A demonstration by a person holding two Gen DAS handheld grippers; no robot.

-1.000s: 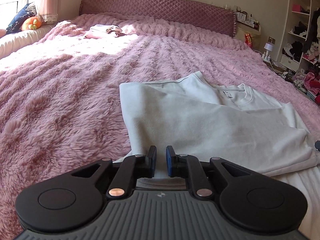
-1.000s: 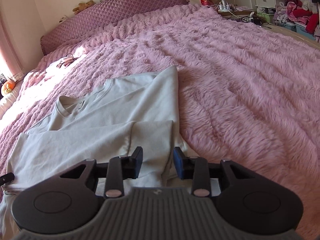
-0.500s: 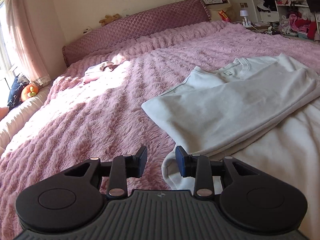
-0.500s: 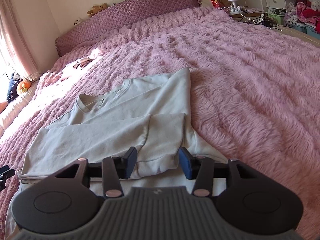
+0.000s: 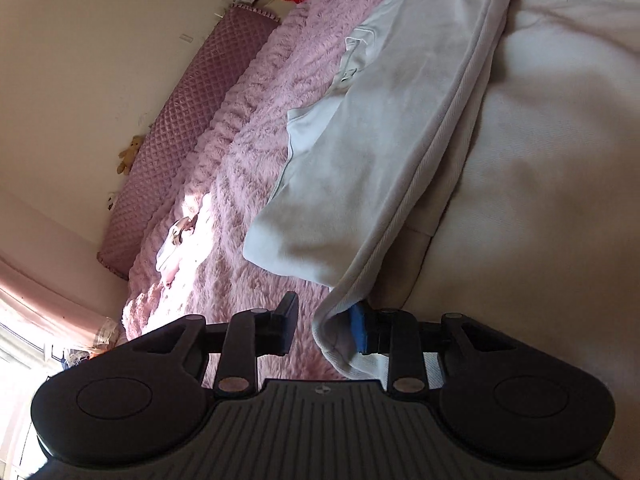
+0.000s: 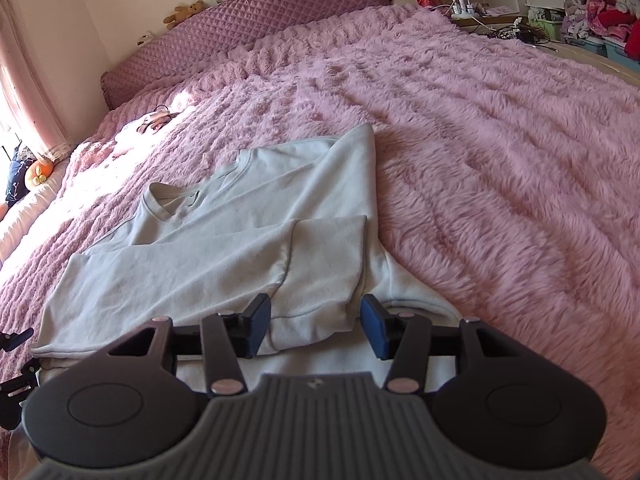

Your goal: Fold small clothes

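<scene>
1. Pink fluffy bed cover (image 6: 500, 128) fills the room view, quilted headboard (image 6: 256, 24) along the far edge, cluttered shelves (image 6: 592, 4) past the right far corner.
2. Pale sweatshirt (image 6: 224, 240) lies on the near half of the bed, collar toward the headboard, one sleeve (image 6: 320, 272) folded across the body, bottom hem close to the near edge.
3. Small pile of clothes (image 6: 152, 120) sits far off near the headboard in the sun patch, well apart from the sweatshirt.
4. Step in hand, as I judge it: take the bottom hem at both corners to fold it up toward the collar.
5. To do it well: pinch both layers at each corner, lift both sides evenly, keep the folded sleeve from sliding, lay the hem level with the shoulders.
6. Left gripper (image 5: 324, 330) is rolled hard onto its side, fingers apart; ribbed hem (image 5: 400, 216) lies between them, touching the blue pad (image 5: 359, 330) of one finger, other finger clear of cloth, nothing pinched.
7. Right gripper (image 6: 316, 326) is level, low over the near edge, aimed at the headboard; fingers wide apart, astride the sleeve cuff, gripping nothing.
8. Risk, my guess: fuzzy cover may drag the lower layer.
</scene>
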